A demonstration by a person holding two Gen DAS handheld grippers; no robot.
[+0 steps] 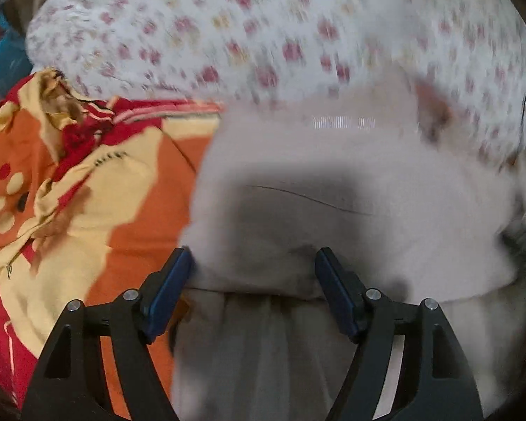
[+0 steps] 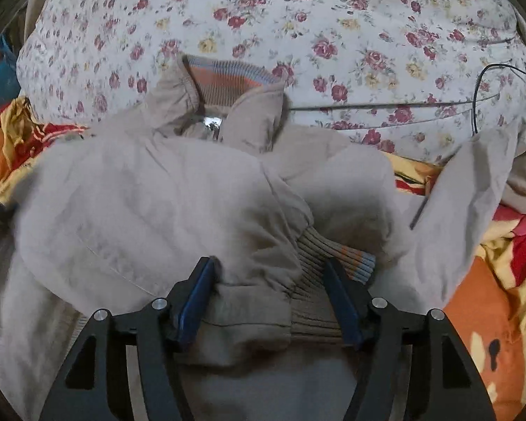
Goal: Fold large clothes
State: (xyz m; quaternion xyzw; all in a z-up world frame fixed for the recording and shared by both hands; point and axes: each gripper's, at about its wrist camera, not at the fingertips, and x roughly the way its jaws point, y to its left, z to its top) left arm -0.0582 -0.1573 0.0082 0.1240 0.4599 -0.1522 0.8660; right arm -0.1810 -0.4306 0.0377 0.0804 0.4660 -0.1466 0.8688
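Note:
A beige padded jacket point(image 2: 157, 193) lies on the bed, its collar with orange and grey ribbing point(image 2: 224, 80) at the far end. A sleeve is folded across the body, its ribbed cuff point(image 2: 333, 256) pointing right. My right gripper point(image 2: 268, 273) is open, jaws wide apart, with the sleeve end and cuff between the fingers. In the left wrist view the jacket point(image 1: 333, 182) is blurred. My left gripper point(image 1: 254, 263) is open, its fingers astride a fold of the jacket's left side.
A floral white quilt point(image 2: 298, 17) lies beyond the jacket. An orange, red and yellow sheet point(image 1: 87, 193) covers the bed on the left and the right point(image 2: 491, 298). A black cable point(image 2: 480, 84) runs over the quilt at right. Blue items point(image 2: 3, 77) sit far left.

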